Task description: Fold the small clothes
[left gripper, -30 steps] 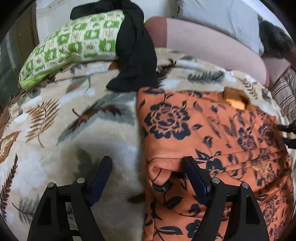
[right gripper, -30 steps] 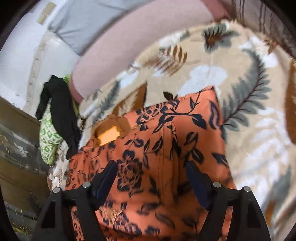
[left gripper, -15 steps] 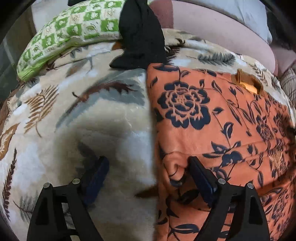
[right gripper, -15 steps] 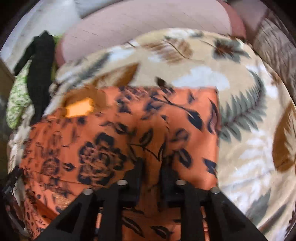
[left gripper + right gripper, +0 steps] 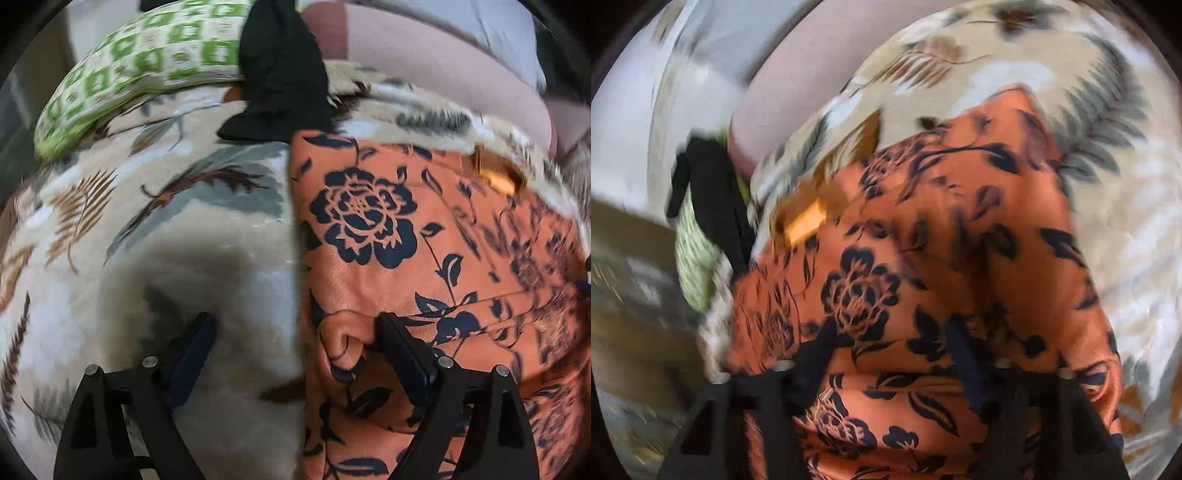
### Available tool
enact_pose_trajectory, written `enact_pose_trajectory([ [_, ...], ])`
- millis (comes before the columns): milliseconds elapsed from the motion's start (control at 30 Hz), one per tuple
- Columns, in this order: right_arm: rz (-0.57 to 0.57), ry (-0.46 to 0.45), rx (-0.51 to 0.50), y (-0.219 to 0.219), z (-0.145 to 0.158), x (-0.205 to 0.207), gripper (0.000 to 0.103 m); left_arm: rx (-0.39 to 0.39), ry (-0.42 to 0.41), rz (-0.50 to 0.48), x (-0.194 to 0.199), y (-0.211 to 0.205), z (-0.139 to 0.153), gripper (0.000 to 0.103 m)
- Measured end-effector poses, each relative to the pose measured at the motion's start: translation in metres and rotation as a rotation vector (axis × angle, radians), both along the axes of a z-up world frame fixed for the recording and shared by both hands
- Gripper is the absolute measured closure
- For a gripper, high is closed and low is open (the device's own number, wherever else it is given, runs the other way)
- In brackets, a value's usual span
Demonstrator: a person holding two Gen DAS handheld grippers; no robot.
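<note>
a: where does the orange floral garment (image 5: pixel 424 258) lie?

b: flat on the leaf-print fleece blanket (image 5: pixel 184 240), its left edge running straight down the middle of the left wrist view. a small orange label (image 5: pixel 500 181) shows at its neck opening, on the garment's far side. a fold ridge crosses the garment near its close end.

a: and the left gripper (image 5: pixel 295 332)?

b: its jaws are spread wide and have just been opening. one finger sits over bare blanket just left of the garment's edge; the other rests at the rolled corner of the garment's fold. the garment's edge lies between them, but the pads do not press on it.

a: the right gripper (image 5: pixel 890 347)?

b: that view is blurred. its jaws stand partly apart and have just been opening, both fingers over the garment, cloth between them. no pinch shows.

a: what else is around the garment?

b: a black piece of clothing (image 5: pixel 280 70) touches the garment's far left corner and drapes up over a green-and-white checked pillow (image 5: pixel 140 62). beyond the garment's far edge runs a pink cushion (image 5: pixel 424 62). in the right wrist view the blanket (image 5: pixel 1108 203) spreads out to the garment's right.
</note>
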State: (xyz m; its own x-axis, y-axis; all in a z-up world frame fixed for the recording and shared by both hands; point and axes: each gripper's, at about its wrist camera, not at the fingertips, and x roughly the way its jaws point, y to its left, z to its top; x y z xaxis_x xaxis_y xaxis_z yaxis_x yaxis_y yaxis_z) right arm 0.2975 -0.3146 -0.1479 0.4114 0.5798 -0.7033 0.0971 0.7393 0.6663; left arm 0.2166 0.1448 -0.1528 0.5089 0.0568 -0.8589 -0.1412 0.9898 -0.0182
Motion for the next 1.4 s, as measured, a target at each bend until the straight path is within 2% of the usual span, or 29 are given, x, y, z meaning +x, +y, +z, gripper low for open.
enact_pose_trajectory([
  [67,0.02,-0.055,-0.055,0.005,0.02,-0.002,0.042,0.009,-0.029,0.004,-0.003,0.0,0.007,0.012],
  [133,0.06,-0.101,-0.031,0.01,0.029,0.001,0.04,0.035,-0.039,-0.001,-0.003,-0.004,0.008,0.012],
  [167,0.071,-0.088,0.005,0.011,0.025,0.004,0.039,0.052,-0.022,-0.006,-0.001,-0.006,0.005,0.012],
  [233,0.061,-0.007,-0.032,0.014,0.006,0.006,0.034,0.066,0.013,-0.018,0.002,-0.009,-0.003,0.012],
  [267,0.063,0.034,-0.018,0.013,-0.011,0.007,0.035,0.061,0.012,-0.012,0.0,-0.007,0.0,0.012],
  [333,0.02,-0.007,0.007,0.006,0.0,-0.004,0.036,0.048,-0.03,-0.009,-0.008,-0.005,0.013,0.012],
  [433,0.044,-0.09,-0.028,0.013,0.027,-0.012,0.034,0.046,-0.105,-0.01,-0.015,-0.007,0.026,0.012],
  [500,0.068,-0.077,-0.023,0.019,0.022,-0.011,0.033,0.04,-0.061,-0.019,-0.01,-0.01,0.016,0.012],
  [567,0.075,0.022,-0.059,0.02,-0.009,-0.002,0.033,0.018,0.022,-0.024,-0.001,-0.008,-0.005,0.01],
  [600,0.044,0.007,-0.035,0.021,-0.008,-0.003,0.034,-0.023,0.001,0.015,-0.006,-0.002,-0.002,0.01],
  [667,0.013,-0.019,-0.054,0.017,0.011,-0.018,0.034,-0.059,-0.019,0.052,-0.015,0.005,0.01,0.01],
  [733,0.053,-0.127,-0.131,0.02,0.042,-0.041,0.033,-0.047,-0.068,0.053,-0.03,0.006,0.029,0.01],
  [800,0.067,-0.167,-0.181,0.016,0.058,-0.068,0.033,-0.036,-0.133,0.038,-0.057,0.005,0.05,0.01],
  [867,0.076,-0.196,-0.216,0.005,0.067,-0.107,0.033,-0.036,-0.168,0.028,-0.086,0.008,0.064,0.01],
  [1000,0.027,-0.192,-0.251,-0.027,0.068,-0.176,0.033,-0.049,-0.206,-0.005,-0.157,0.007,0.078,0.01],
  [1100,-0.058,-0.199,-0.241,-0.059,0.07,-0.225,0.033,-0.055,-0.217,-0.015,-0.206,0.003,0.08,0.01],
  [1200,-0.14,-0.184,-0.235,-0.102,0.069,-0.279,0.033,-0.083,-0.191,-0.026,-0.24,0.0,0.069,0.01],
  [1400,-0.041,-0.047,-0.12,-0.127,0.037,-0.301,0.032,-0.133,-0.098,-0.016,-0.274,0.003,0.036,0.01],
])
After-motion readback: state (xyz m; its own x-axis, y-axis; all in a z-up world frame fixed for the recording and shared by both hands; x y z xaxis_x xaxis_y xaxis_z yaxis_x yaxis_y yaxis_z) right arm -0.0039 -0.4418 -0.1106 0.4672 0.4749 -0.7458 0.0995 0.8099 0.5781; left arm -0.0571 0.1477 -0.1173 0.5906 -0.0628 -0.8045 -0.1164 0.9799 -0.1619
